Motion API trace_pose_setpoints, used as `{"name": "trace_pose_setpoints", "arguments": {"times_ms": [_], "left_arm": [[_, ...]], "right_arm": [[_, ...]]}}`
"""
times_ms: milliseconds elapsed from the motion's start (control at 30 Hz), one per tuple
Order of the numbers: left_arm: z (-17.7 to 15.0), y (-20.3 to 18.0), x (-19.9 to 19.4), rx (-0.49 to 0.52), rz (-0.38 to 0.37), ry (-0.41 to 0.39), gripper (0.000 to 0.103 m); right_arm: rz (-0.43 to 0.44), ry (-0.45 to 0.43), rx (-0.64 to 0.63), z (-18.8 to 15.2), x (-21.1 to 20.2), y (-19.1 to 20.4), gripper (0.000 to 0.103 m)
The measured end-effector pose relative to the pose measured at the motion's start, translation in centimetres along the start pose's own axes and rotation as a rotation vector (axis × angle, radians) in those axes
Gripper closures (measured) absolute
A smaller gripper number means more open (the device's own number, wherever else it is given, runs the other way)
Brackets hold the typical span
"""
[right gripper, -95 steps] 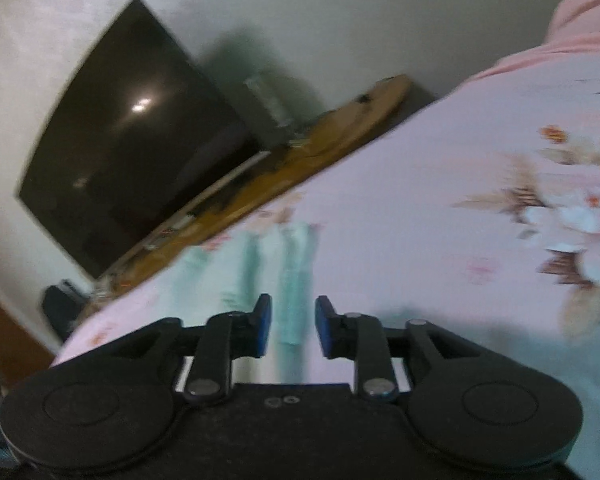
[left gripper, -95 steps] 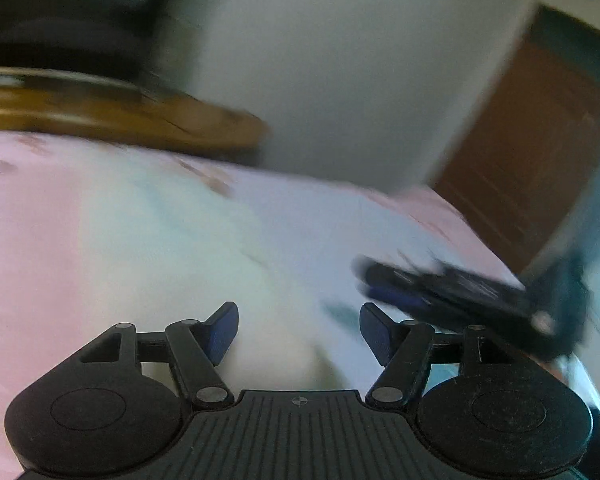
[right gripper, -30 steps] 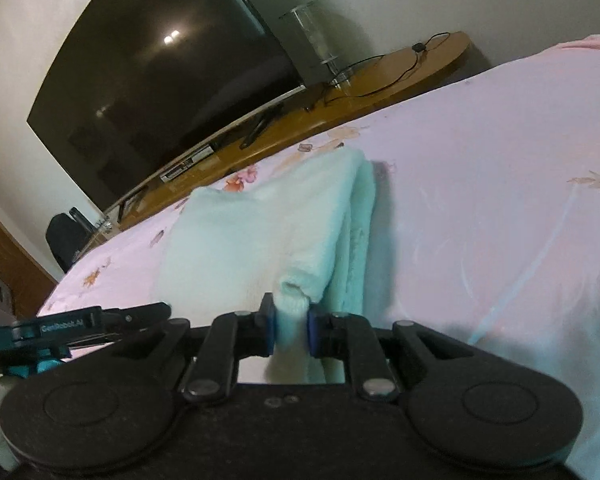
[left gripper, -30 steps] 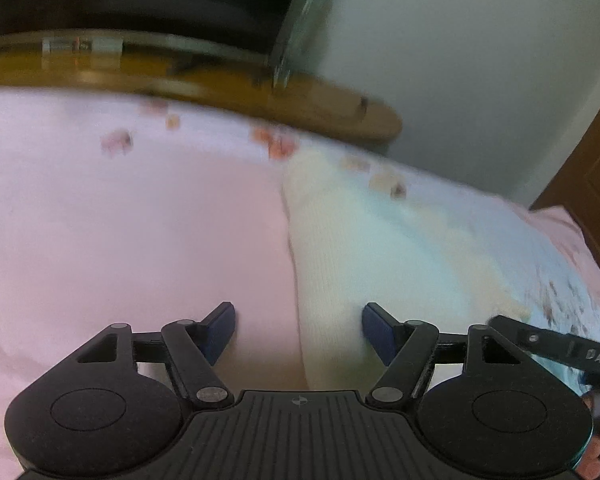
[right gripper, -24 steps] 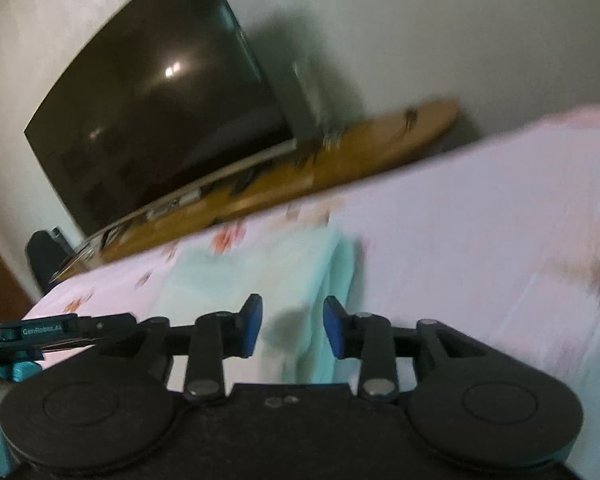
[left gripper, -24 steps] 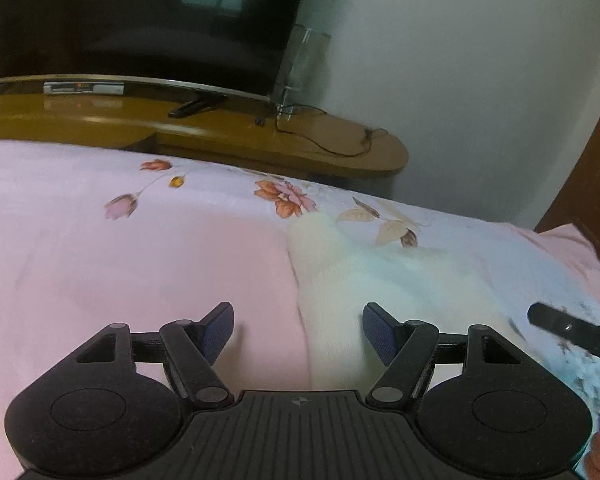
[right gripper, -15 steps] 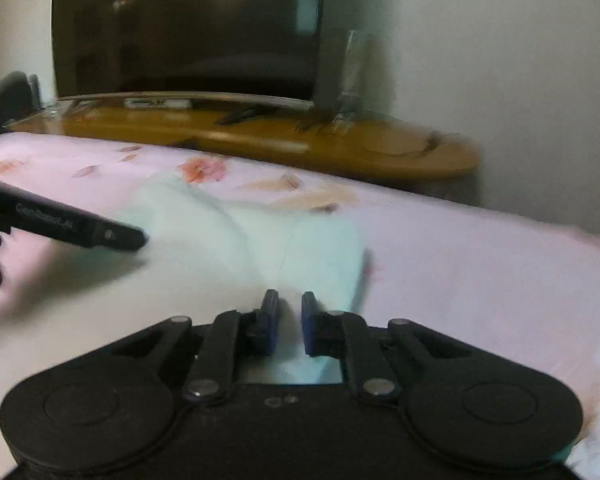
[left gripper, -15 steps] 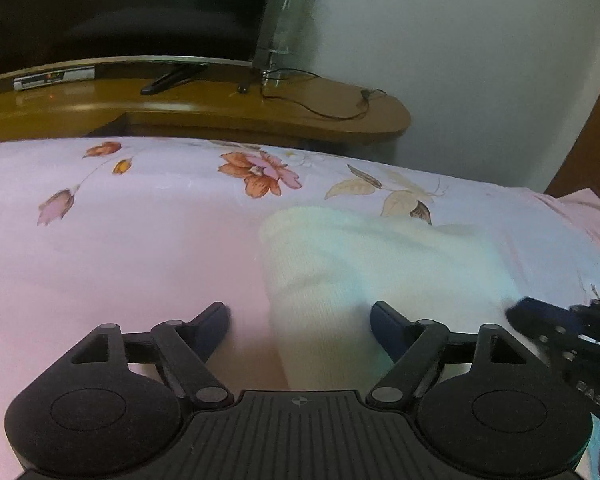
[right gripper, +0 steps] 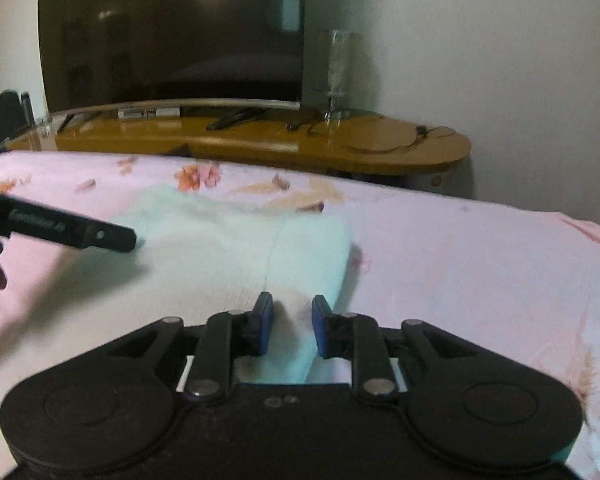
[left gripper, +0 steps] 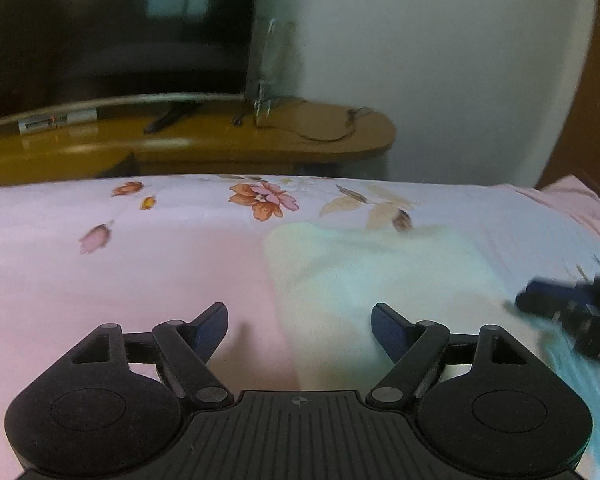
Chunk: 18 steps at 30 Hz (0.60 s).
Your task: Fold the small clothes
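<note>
Left wrist view: the left gripper (left gripper: 298, 322) stands wide, its jaws having just been opening, with nothing pressed between them. The pale folded garment (left gripper: 376, 276) lies flat on the pink floral bedsheet (left gripper: 120, 276); its left edge runs between the jaws, untouched by the pads. The right gripper (left gripper: 540, 304) appears blurred at 3 o'clock, at the garment's right edge. A wooden TV stand (left gripper: 260, 140) and a dark television (left gripper: 112, 28) occupy 12 o'clock. Right wrist view: the right gripper (right gripper: 292, 326) stands narrow, its jaws having just been opening; the garment (right gripper: 228, 248) lies beneath the gap, and the pads do not press on it. The left gripper (right gripper: 100, 236) enters from 9 o'clock, its tip over the garment's left edge.
</note>
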<state>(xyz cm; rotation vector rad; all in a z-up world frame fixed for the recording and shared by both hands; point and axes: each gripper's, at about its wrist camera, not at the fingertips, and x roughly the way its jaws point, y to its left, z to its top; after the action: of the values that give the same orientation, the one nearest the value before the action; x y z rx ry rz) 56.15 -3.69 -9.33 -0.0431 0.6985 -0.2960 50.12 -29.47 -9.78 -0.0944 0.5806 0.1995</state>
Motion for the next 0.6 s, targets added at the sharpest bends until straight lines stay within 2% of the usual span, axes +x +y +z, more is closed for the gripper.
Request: {"name": "trace_pose_setpoints", "arguments": {"times_ms": [67, 167, 233, 300, 367, 500, 600], "left_arm": [[-1.7, 0.2, -1.6, -0.01, -0.004, 0.004, 0.024], [-4.4, 0.4, -1.4, -0.022, -0.01, 0.067, 0.024], [-5.3, 0.8, -1.3, -0.065, -0.022, 0.052, 0.024], [-5.1, 0.7, -2.1, -0.087, -0.006, 0.065, 0.024], [-5.4, 0.1, -3.9, -0.055, 0.003, 0.044, 0.024], [-7.4, -1.3, -7.3, -0.018, -0.002, 0.025, 0.024], [-9.3, -2.3, -7.8, 0.018, 0.007, 0.056, 0.024]], "right_arm": [[0.035, -0.028, 0.004, -0.7, -2.7, 0.3, 0.081], [0.103, -0.016, -0.04, -2.8, -4.4, 1.9, 0.081], [0.056, 0.073, -0.107, -4.7, -2.9, 3.1, 0.082], [0.025, 0.071, -0.062, -5.7, -2.6, 2.7, 0.083], [0.01, 0.079, -0.036, -5.3, -3.6, 2.7, 0.082], [0.049, 0.022, -0.015, -5.2, -7.8, 3.1, 0.081], [0.093, 0.021, -0.019, -6.4, -9.6, 3.6, 0.08]]}}
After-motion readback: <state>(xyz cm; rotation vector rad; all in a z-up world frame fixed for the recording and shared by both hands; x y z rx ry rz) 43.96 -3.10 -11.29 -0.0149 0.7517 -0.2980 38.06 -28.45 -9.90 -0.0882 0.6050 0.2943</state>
